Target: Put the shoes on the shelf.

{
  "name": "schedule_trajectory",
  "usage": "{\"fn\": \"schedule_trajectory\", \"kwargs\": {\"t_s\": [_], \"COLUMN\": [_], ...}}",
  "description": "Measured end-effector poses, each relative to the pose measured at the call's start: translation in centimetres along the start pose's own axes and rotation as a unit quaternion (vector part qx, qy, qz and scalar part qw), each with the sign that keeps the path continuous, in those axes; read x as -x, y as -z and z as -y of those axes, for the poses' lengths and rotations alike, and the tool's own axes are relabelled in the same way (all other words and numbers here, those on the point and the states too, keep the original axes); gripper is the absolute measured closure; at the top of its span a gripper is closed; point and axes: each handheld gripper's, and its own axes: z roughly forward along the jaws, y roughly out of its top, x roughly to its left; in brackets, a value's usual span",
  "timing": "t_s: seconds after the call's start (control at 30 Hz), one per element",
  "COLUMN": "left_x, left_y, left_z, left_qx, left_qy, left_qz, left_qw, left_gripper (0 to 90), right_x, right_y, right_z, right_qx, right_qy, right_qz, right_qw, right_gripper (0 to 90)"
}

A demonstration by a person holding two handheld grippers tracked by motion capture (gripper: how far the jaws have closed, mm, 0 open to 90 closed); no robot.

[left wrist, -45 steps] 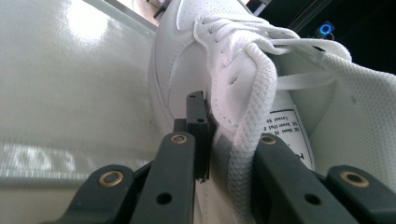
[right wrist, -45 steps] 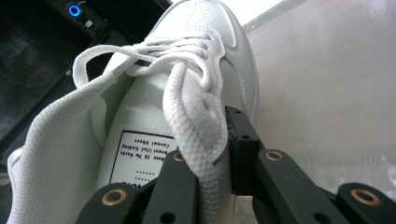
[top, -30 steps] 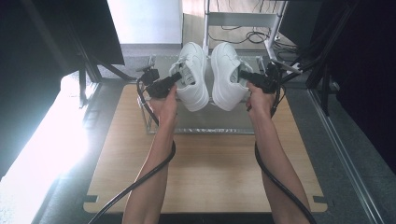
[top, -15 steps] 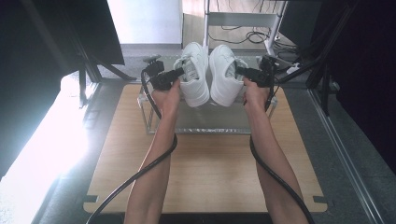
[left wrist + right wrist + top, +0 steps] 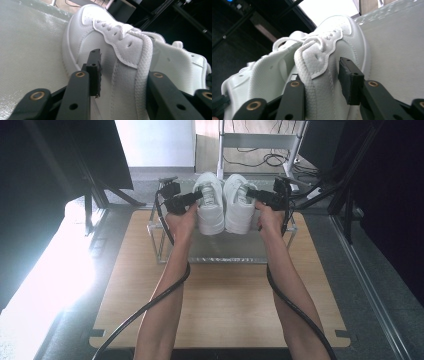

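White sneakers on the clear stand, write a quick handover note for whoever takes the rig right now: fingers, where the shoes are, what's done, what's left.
Left gripper: fingers have just been opening; the left white sneaker's side wall is between them, and the outer pad stands off it.
Right gripper: the same on the right white sneaker, outer pad apart from the side.
Both sneakers sit side by side, toes pointing away, on the clear stand at the far end of the wooden table.
Done: the pair is set on the stand.
Left: probably open fully and draw both grippers back.
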Motion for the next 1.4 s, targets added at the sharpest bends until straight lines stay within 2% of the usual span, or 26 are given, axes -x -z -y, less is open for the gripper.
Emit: {"fn": "schedule_trajectory", "kwargs": {"t_s": [0.13, 0.23, 0.37, 0.47, 0.57, 0.67, 0.7, 0.73, 0.83, 0.93, 1.07, 1.33, 1.4], "left_x": [-0.2, -0.2, -0.8, -0.8, -0.6, -0.6, -0.7, -0.7, -0.8, 0.0, 0.3, 0.1, -0.2], "left_y": [-0.2, -0.3, -0.4, -0.5, -0.6, -0.7, -0.7, -0.7, -0.2, 0.0, 0.3, 2.0, 2.4], "left_z": [-0.1, -0.1, -0.1, -0.2, -0.3, -0.3, -0.3, -0.3, -0.3, -0.5, -0.5, 0.0, 0.2], "left_qx": [-0.006, -0.012, -0.014, -0.019, -0.022, -0.022, -0.018, -0.017, 0.004, 0.001, -0.003, 0.008, 0.010], "left_qy": [0.001, -0.003, 0.013, 0.009, 0.005, 0.002, -0.002, -0.005, 0.001, -0.017, -0.024, -0.039, -0.044], "left_qz": [0.008, 0.010, 0.026, 0.021, 0.009, 0.007, 0.011, 0.016, 0.050, 0.048, 0.048, 0.059, 0.056], "left_qw": [0.9999, 0.9999, 0.9995, 0.9996, 0.9997, 0.9997, 0.9998, 0.9997, 0.9988, 0.9987, 0.9986, 0.9974, 0.9974], "left_gripper": [62.6, 58.2, 51.4, 46.9, 41.8, 39.9, 39.0, 37.8, 25.0, 24.4, 22.6, 17.5, 15.4], "right_x": [-0.4, -0.1, 0.2, 0.3, 0.3, 0.6, 0.5, 0.3, 0.2, 0.2, 0.5, 1.1, 1.3], "right_y": [-0.1, -0.3, -0.4, -0.5, -0.5, -0.3, -0.3, -0.2, 0.0, 0.2, 0.5, 1.7, 2.0], "right_z": [0.1, 0.1, 0.1, 0.1, 0.0, 0.0, 0.0, 0.0, 0.1, 0.3, 0.4, 0.7, 0.8], "right_qx": [0.000, -0.005, -0.007, -0.013, -0.022, -0.015, -0.017, -0.022, -0.019, -0.016, -0.016, -0.013, -0.016], "right_qy": [0.016, 0.004, -0.004, -0.002, 0.002, -0.011, -0.006, 0.009, 0.010, 0.007, 0.011, 0.029, 0.032], "right_qz": [0.006, -0.009, -0.019, -0.023, -0.021, -0.049, -0.054, -0.055, -0.066, -0.071, -0.079, -0.081, -0.080], "right_qw": [0.9999, 0.9999, 0.9998, 0.9996, 0.9995, 0.9986, 0.9984, 0.9982, 0.9976, 0.9973, 0.9967, 0.9962, 0.9962], "right_gripper": [63.4, 57.8, 52.3, 47.2, 35.8, 25.0, 24.5, 24.0, 22.7, 22.6, 23.2, 22.7, 22.4]}}
